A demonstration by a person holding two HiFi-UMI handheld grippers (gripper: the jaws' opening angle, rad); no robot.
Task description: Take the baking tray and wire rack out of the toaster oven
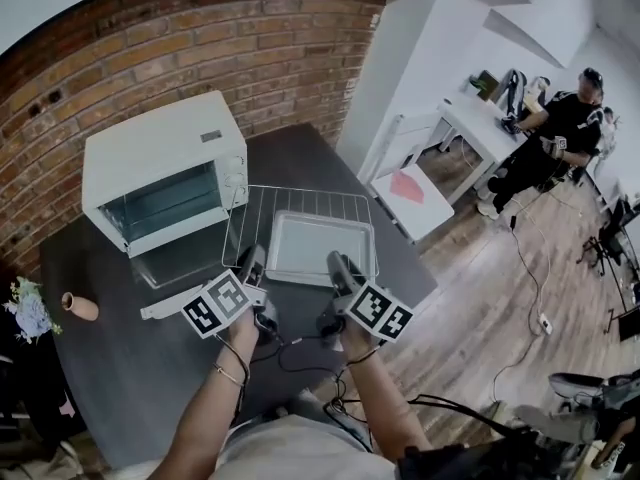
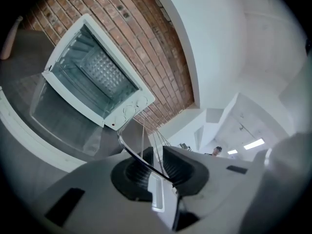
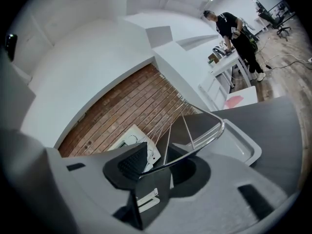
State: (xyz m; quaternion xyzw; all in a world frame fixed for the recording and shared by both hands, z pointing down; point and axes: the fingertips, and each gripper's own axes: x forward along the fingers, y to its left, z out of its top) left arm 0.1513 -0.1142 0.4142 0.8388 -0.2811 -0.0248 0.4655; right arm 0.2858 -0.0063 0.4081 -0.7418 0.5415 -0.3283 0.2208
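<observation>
The left gripper [image 2: 157,162] has its two dark fingers [image 2: 183,167] closed on the front rim of the wire rack [image 2: 130,149]. The thin wires of the rack run away from the fingers, toward the white toaster oven [image 2: 97,77]. The oven stands on the dark counter [image 2: 29,52]; its glass door [image 2: 63,121] is folded down, and its inside is bare. Behind it rises a brick wall [image 2: 161,57]. Far off at the right, a person [image 2: 217,150] shows very small.
</observation>
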